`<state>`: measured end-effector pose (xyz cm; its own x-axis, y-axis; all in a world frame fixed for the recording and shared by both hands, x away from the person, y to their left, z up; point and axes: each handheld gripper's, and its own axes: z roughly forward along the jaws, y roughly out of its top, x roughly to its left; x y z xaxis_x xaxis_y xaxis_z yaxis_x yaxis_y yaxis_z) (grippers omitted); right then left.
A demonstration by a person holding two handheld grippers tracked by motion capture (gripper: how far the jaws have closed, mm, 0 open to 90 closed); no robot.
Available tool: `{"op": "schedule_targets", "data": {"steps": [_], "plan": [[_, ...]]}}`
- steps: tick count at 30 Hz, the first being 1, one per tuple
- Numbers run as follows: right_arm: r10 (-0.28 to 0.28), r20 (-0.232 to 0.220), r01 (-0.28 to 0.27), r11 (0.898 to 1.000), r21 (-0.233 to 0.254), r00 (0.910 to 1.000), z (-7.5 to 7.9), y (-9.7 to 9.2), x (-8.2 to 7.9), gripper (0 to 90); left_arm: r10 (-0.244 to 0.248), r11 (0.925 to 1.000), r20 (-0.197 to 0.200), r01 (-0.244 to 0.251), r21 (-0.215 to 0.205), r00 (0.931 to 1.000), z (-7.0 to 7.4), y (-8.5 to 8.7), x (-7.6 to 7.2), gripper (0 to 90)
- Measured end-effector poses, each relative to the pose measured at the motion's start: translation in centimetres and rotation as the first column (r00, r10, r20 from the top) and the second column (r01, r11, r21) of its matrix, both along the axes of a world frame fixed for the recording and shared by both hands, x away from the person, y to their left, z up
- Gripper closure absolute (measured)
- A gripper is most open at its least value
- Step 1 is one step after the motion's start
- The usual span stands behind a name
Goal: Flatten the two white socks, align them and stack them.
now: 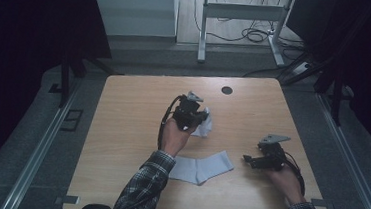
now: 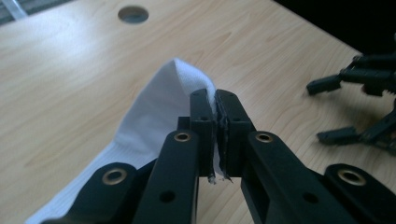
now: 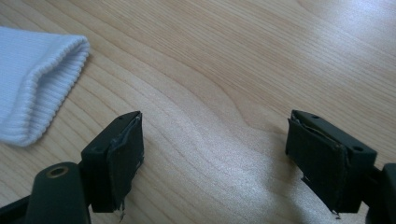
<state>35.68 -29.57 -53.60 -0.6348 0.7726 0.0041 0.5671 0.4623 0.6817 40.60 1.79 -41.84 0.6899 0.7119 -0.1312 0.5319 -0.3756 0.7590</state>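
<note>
One white ribbed sock [image 1: 202, 167] lay mid-frame, cuff toward spread right gripper [image 1: 247, 160]; left gripper [image 1: 203, 117] pinched raised toe end.

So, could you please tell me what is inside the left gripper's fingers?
The left gripper pinches a fold of the white sock; the fingers cover the pinched part.
</note>
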Motion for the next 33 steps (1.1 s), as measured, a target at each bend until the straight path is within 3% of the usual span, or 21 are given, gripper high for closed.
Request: {"op": "schedule_targets", "data": {"steps": [5, 8, 12, 14, 16, 22, 28, 33], "plan": [[0.001, 0.0, -0.001, 1.0, 0.001, 1.0, 0.0, 0.0, 0.0, 18.5, -0.014, 0.9997, 0.046, 0.015, -0.019, 0.9989, 2.6, -0.7, 0.2, 86.1], [0.003, 0.003, -0.003, 1.0, 0.0, 1.0, 0.0, 0.0, 0.0, 18.3, -0.024, 0.9974, 0.081, 0.029, -0.066, 0.9964, 4.8, -0.8, -0.1, 86.2], [0.004, 0.004, -0.004, 1.0, 0.0, 1.0, 0.0, 0.0, 0.0, 18.2, -0.017, 0.9905, 0.149, 0.037, -0.133, 0.9887, 8.0, 0.1, -1.0, 86.1], [0.005, 0.005, -0.005, 1.0, 0.0, 1.0, -0.1, 0.0, 0.0, 18.0, -0.016, 0.9912, 0.154, 0.036, -0.128, 0.9879, 8.6, 0.8, -1.2, 86.1], [0.005, 0.005, -0.005, 1.0, -0.001, 1.0, -0.1, 0.1, 0.0, 17.6, 0.002, 0.9919, 0.149, 0.017, -0.126, 0.9888, 8.3, 1.5, -1.4, 86.1], [0.001, 0.004, -0.001, 1.0, 0.001, 1.0, -0.1, 0.1, 0.0, 17.4, 0.064, 0.9896, 0.078, -0.054, -0.133, 0.9949, 5.6, 4.8, -0.9, 86.1], [0.001, 0.008, -0.001, 1.0, 0.004, 1.0, -0.1, 0.1, 0.0, 17.3, 0.115, 0.9866, 0.042, -0.109, -0.121, 0.9925, 4.1, 7.7, -0.8, 86.0], [0.0, 0.009, 0.0, 1.0, 0.004, 1.0, -0.1, 0.1, 0.0, 17.3, 0.145, 0.987, 0.006, -0.144, -0.071, 0.9894, 2.6, 9.6, -0.7, 85.7]]}}
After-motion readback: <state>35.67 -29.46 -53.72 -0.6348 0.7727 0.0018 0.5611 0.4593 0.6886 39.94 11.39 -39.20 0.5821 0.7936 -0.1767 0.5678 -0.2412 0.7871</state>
